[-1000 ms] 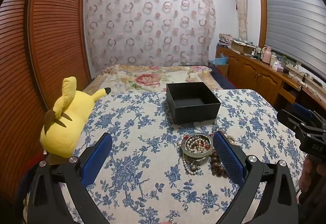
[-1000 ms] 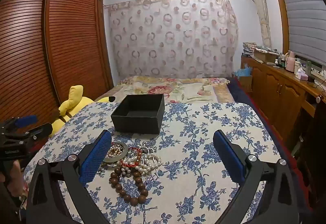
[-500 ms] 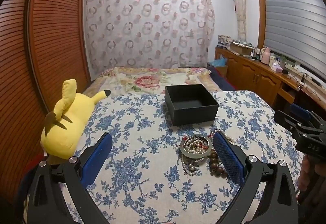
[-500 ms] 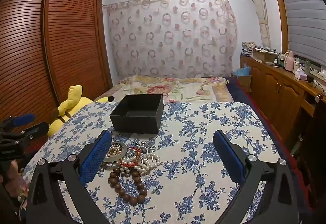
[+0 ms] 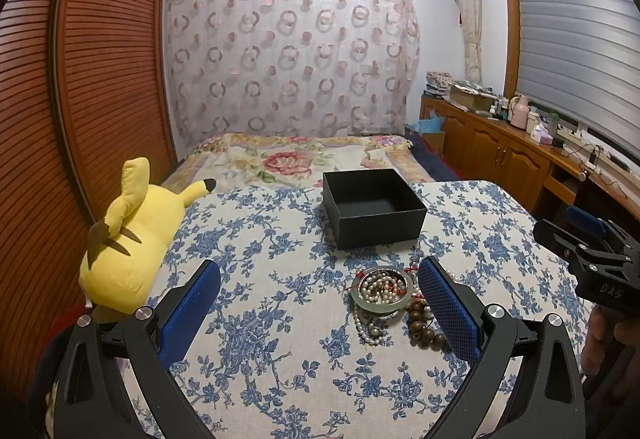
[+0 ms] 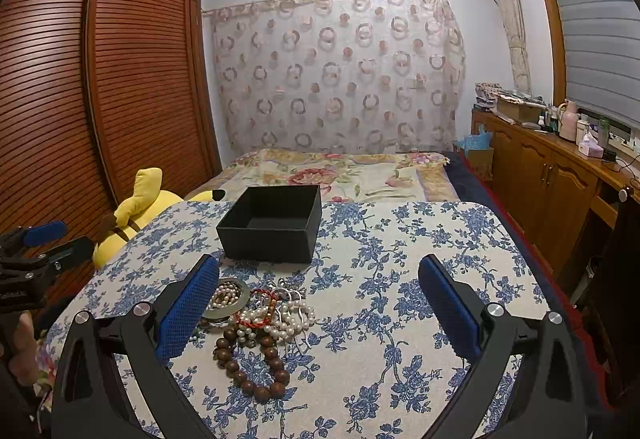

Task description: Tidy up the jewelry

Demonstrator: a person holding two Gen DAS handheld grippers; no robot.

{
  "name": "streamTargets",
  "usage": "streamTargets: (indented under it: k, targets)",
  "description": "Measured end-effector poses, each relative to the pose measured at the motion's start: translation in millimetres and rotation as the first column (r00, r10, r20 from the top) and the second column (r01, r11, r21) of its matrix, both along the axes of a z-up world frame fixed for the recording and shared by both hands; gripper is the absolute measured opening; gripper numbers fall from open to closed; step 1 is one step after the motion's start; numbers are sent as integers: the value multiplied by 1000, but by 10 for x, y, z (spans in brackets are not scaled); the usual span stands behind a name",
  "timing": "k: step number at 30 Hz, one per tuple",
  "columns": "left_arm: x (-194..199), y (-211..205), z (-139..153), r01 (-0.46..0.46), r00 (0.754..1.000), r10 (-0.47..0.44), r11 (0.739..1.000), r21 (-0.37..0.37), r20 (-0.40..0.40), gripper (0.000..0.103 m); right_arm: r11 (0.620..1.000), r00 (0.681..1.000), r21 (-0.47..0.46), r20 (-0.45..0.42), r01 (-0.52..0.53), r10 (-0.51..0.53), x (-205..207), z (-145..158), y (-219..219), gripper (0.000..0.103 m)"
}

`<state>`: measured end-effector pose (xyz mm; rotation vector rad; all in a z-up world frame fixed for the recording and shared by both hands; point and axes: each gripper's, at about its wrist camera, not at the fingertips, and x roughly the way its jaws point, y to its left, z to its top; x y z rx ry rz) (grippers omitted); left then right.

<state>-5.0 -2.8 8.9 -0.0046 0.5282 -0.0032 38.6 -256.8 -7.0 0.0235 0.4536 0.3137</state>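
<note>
Floral-clothed table (image 6: 420, 279), black box (image 6: 272, 235), jewelry pile (image 6: 256, 323) beside it

Dim, warm indoor light from above, soft faint shadows under the black box (image 5: 374, 213) on the table (image 5: 256, 267), no harsh glare, both views sharp at centre, strong fisheye bending of the wardrobe (image 6: 100, 87), black vignette in the corners.
</note>
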Motion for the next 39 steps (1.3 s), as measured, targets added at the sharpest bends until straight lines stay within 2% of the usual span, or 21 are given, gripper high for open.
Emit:
streamTargets:
  k: [39]
  targets:
    - [-16, 2, 6, 1, 1000, -1, 1000, -2, 5, 96, 1000, 1000, -1, 3, 0, 0, -7, -9, -6, 101]
